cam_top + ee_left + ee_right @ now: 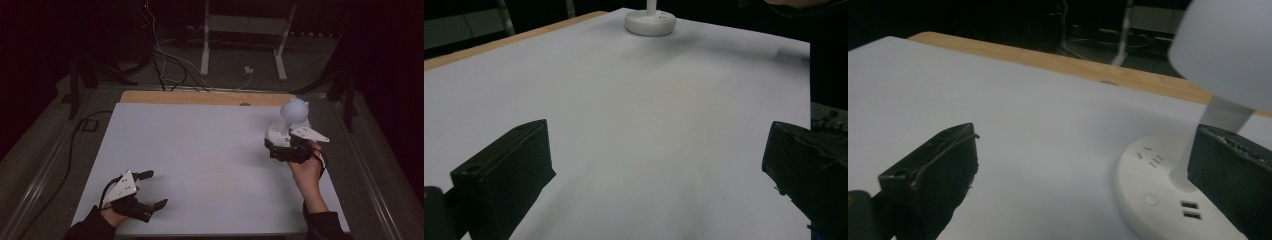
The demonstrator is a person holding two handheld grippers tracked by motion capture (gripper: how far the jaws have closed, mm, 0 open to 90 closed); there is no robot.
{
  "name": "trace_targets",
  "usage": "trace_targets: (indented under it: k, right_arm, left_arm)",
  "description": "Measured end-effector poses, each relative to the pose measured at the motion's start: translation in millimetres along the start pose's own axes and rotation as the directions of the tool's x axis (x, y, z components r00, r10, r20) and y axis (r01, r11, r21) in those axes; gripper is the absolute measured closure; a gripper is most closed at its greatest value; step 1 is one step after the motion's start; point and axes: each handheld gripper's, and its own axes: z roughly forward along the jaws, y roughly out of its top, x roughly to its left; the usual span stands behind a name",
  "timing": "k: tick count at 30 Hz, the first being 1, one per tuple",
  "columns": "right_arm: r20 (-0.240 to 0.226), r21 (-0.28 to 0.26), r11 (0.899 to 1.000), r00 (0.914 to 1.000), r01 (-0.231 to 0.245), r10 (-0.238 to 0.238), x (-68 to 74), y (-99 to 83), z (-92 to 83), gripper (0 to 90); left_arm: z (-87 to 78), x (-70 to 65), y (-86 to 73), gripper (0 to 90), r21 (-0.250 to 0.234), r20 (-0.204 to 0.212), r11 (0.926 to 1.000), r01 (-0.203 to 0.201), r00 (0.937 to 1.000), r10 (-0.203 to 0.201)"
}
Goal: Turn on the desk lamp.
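A white-topped table [200, 160] carries a small white desk lamp [289, 120] near its far right edge, the right gripper [1083, 170] just beside the lamp's round base with jaws spread apart, while the left gripper [152, 190] rests at the near left corner, jaws likewise wide apart around nothing.

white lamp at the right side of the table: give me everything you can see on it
The lamp is a small white desk lamp of smooth, matte plastic by its look: a rounded, dome-like shade on a short slim stem that rises from a round flat base. The base carries socket slots, a round button and two USB ports. It stands upright on the white table, toward the far right. The right gripper is open just behind it, one jaw beside the stem; contact is unclear. It looks unlit.
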Motion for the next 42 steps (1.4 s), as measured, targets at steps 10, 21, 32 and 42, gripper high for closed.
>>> trace_targets:
  k: [10, 21, 32, 42]
  right_arm:
    - [0.085, -0.006, 0.996, 0.9926, -0.087, 0.087, -9.2, -3.1, 16.2, 0.0]
    - [0.184, 0.048, 0.990, 0.9752, -0.134, 0.123, -15.9, -2.9, 27.0, 23.3]
    - [0.273, 0.081, 0.979, 0.9493, -0.185, 0.156, -22.1, -8.6, 36.6, 57.4]
    - [0.327, 0.109, 0.971, 0.9298, -0.214, 0.168, -27.0, -15.9, 44.3, 75.4]
  left_arm:
    - [-0.1, -0.3, 0.1, 0.4, 0.001, 0.002, 1.0000, -0.003, 1.0000, 0.003]
    - [-0.1, -0.3, -0.1, 0.4, 0.002, 0.002, 1.0000, -0.002, 1.0000, 0.002]
    - [0.0, -0.1, -0.1, 0.4, 0.003, 0.002, 1.0000, -0.001, 1.0000, 0.001]
    - [0.1, -0.1, 0.0, 0.4, 0.002, 0.003, 1.0000, -0.001, 1.0000, 0.001]
